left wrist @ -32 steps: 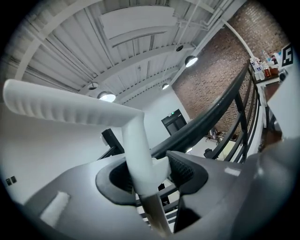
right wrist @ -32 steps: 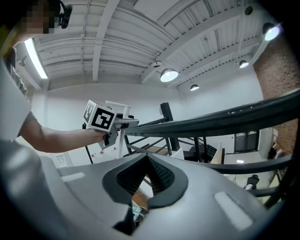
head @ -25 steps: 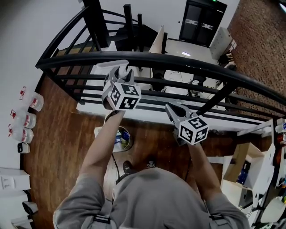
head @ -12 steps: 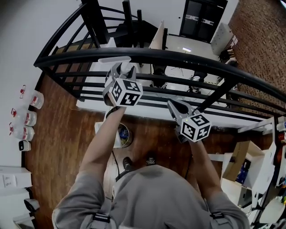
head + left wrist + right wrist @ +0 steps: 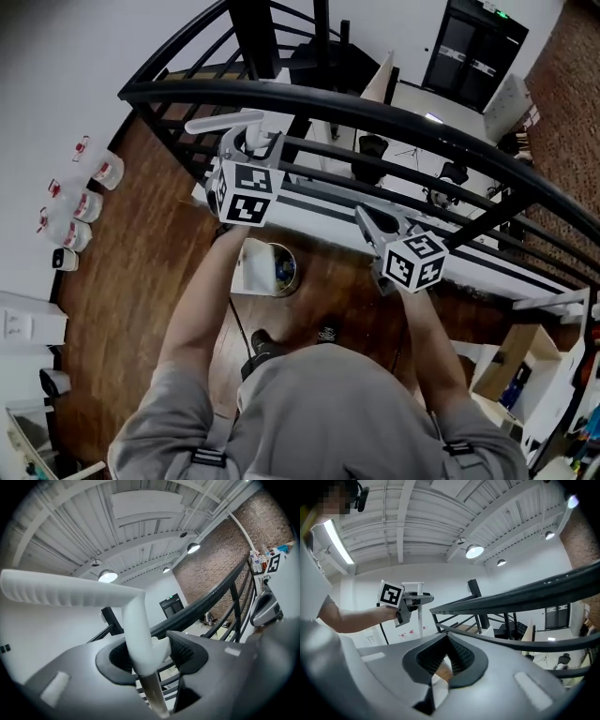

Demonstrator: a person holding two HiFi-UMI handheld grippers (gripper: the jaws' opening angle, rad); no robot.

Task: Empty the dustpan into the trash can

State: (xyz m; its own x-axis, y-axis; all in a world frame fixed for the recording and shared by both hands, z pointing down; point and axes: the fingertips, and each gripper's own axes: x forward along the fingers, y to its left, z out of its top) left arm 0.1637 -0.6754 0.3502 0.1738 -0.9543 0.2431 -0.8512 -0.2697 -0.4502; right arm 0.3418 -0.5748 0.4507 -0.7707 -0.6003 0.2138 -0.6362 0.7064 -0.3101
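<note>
Change: handle (image 5: 70, 590) crossbar lay across railing (image 5: 375, 112) top bar, now sits on near side of it; grip unchanged.
Left gripper (image 5: 151, 652): clamped on handle's stem.
Right gripper (image 5: 446, 637): jaws closed, empty, near side of railing.
Markings: black-and-white squares on gripper cubes (image 5: 246, 192).
Dustpan (image 5: 251, 267): white, long-handled, down at floor (image 5: 141, 253), near side of railing, against trash can (image 5: 297, 270) left rim.

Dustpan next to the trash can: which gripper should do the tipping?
Left. The left gripper is clamped on the dustpan handle, and the dustpan hangs beside the trash can. The right gripper is shut, holding nothing.
</note>
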